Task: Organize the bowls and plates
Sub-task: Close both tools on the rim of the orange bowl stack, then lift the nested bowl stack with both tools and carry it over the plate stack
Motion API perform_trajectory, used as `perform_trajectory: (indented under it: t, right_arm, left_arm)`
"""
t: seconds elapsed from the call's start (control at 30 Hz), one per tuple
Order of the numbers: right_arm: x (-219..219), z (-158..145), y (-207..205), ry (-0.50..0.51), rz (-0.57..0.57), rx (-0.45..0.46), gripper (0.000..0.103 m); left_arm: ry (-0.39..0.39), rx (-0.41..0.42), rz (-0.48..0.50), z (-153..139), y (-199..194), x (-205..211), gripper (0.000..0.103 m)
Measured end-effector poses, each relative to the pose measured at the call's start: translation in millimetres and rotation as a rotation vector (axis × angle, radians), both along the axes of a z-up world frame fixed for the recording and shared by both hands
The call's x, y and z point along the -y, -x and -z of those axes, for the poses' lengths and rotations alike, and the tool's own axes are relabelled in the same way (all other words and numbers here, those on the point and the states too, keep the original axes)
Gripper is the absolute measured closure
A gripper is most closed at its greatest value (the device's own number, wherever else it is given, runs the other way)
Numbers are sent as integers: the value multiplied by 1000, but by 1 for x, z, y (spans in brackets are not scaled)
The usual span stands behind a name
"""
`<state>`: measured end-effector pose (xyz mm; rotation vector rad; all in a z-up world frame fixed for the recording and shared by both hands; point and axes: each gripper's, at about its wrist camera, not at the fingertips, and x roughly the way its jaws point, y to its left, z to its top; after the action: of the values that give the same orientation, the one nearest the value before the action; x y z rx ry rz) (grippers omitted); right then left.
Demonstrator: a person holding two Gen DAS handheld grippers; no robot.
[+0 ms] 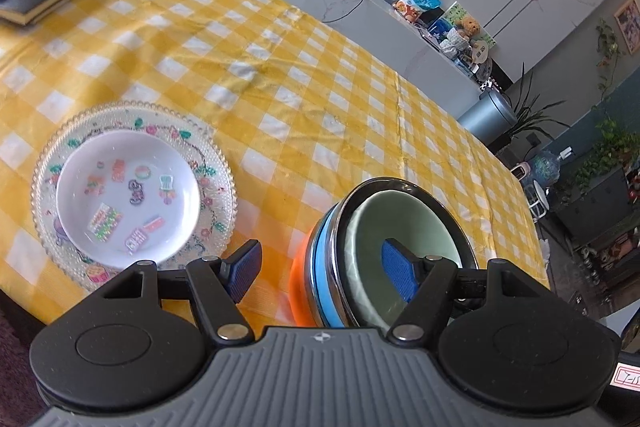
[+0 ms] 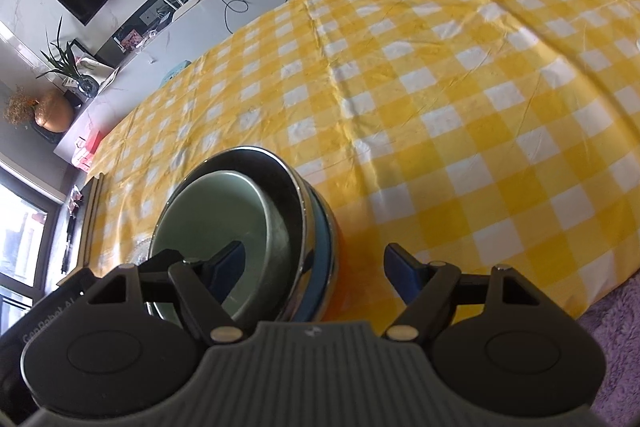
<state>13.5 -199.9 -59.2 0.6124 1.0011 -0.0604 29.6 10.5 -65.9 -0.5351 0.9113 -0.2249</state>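
Both my jaws wide, gripping nothing: left gripper (image 1: 326,273) and right gripper (image 2: 314,269) straddle opposite rims of the nested bowl stack (image 1: 384,251) on the yellow checked tablecloth (image 1: 280,75), stickered plate (image 1: 128,195) beside it.

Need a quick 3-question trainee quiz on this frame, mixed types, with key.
1. True or false: the white dish sits on the glass plate.
2. The innermost bowl of the bowl stack is: A red, B pale green, C black.
3. Fill in: the left gripper has one finger inside the stack and one ____ it.

Key: 1 true; 2 B; 3 outside.
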Motion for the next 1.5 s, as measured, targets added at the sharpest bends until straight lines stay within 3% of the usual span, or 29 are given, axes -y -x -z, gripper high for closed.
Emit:
perform_trajectory:
  t: [0.23,0.37,0.57,0.7,1.1,1.5]
  right_arm:
    - [6,7,-12,-83,21,-66,29]
    - [11,16,-17,-118,30,-105,36]
    - [11,18,-22,-108,2,-119,47]
    - [5,16,-27,-86,-36,-134,53]
    - [5,16,-30,-74,-48,-146,57]
    - [1,9,-26,-43,-55,-132,59]
  left_arm:
    - [28,-95,11,9,-12,3,28]
    - [25,-138,30,13,-18,7,30]
    - [-8,-173,63,13,-22,14,40]
    - [-44,-209,91,13,-26,21,54]
    - [-79,-224,113,9,-30,26,56]
    - [-67,-205,110,4,-24,21,58]
